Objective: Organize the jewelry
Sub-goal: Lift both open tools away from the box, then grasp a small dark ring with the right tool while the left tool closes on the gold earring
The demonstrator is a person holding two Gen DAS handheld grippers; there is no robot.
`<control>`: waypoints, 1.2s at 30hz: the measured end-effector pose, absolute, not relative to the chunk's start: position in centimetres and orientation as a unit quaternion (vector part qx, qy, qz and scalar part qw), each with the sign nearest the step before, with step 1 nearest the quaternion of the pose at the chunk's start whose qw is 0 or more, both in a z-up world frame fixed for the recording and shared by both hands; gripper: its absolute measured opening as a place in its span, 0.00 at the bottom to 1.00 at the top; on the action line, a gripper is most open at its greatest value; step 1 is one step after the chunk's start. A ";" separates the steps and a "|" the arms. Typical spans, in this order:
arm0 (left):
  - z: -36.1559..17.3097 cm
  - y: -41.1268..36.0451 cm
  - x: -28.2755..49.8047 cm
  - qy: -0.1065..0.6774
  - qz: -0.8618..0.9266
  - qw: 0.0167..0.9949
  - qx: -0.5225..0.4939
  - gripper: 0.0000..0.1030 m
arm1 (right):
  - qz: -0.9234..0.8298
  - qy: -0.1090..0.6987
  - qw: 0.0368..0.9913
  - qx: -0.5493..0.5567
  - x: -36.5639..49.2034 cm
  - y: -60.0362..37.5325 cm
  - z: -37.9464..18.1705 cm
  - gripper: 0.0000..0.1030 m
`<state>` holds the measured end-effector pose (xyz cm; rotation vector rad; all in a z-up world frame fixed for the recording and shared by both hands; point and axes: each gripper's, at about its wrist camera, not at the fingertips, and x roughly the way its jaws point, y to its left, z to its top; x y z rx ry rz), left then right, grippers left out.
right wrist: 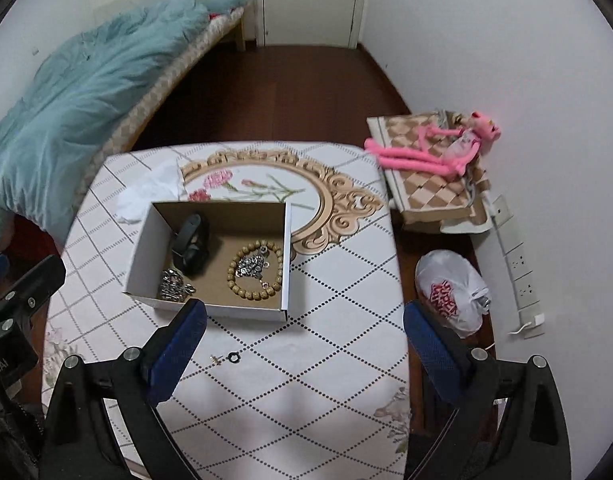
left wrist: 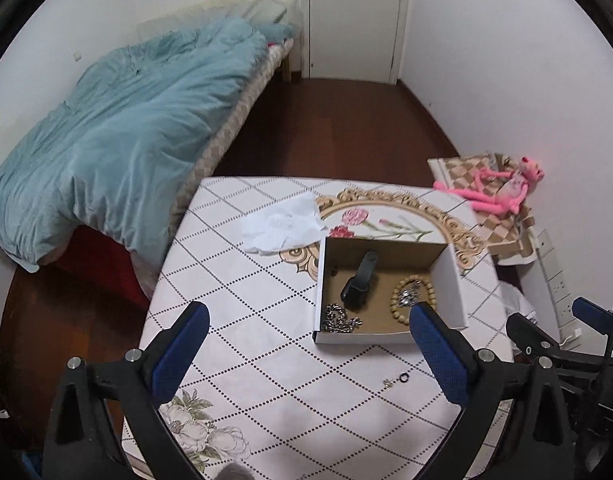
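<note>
Both grippers hang above the near edge of the worktop (right wrist: 346, 320), tilted down at it, and neither carries anything: the left gripper (left wrist: 306, 352) has its blue fingers (left wrist: 178, 352) spread wide, and the right gripper (right wrist: 304, 344) likewise stands wide open with nothing between its pads. Most of the jewelry already lies in the open cardboard box (right wrist: 146, 252) toward the far side of the worktop: a wooden bead bracelet (right wrist: 255, 270) with a silver chain (right wrist: 252, 266) heaped inside its ring, a black watch band (right wrist: 190, 244) left of it, and another silver chain (right wrist: 172, 286) in the near left corner. Two tiny pieces stay out, a small dark ring (right wrist: 232, 357) and a little gold stud (right wrist: 216, 359) beside it, just near of the box. I judge these are next; so small, they need a precise, low pinch.
</note>
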<state>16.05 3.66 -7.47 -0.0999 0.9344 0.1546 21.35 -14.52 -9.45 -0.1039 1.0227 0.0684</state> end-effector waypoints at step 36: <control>-22.7 5.0 14.8 0.613 0.115 0.781 -0.036 0.99 | 0.139 0.567 0.812 -0.011 19.9 -12.1 -25.3 0.45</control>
